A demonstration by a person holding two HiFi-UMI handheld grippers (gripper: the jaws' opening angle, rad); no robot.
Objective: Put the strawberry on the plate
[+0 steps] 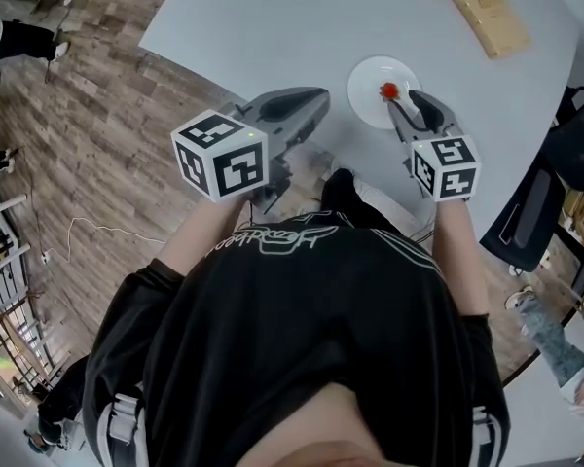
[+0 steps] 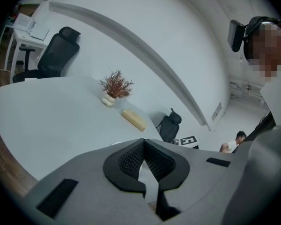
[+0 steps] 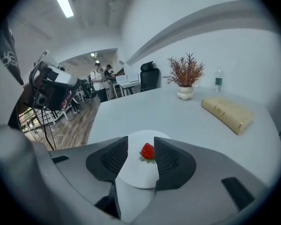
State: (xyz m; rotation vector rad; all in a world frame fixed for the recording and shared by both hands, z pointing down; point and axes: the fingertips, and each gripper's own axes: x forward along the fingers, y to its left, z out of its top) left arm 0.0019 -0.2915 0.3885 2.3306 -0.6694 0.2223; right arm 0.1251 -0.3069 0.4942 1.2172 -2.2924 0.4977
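Grey and black, the left gripper [image 1: 316,100] sits at the left, at the near edge of the pale tabletop [image 1: 273,17]. Its fingers [image 2: 129,161] are closed, tip to tip, and nothing is between them. A white cube with black squares [image 1: 221,154] sits on its back. Behind it, in the left gripper view, a black chair [image 2: 56,55] stands by the wall. A little plant with red-brown twigs [image 2: 116,84] stands in a white pot far across the tabletop.

More to the right lies the round white plate [image 1: 370,71]. The red strawberry [image 1: 389,90] rests on the plate, on the side nearer the person. The right gripper [image 1: 406,103] points at it from just behind. Its fingers [image 3: 113,157] are wide apart, one on each side of the strawberry. The strawberry is closer to the right-hand finger, and I cannot tell if they touch. The fingers do not squeeze it. This gripper has a white cube with black squares [image 1: 446,166] too.

Farthest right, a flat tan block [image 1: 485,10] lies on the tabletop, well apart from the plate. In the right gripper view a small bottle [image 3: 218,81] stands near the plant.
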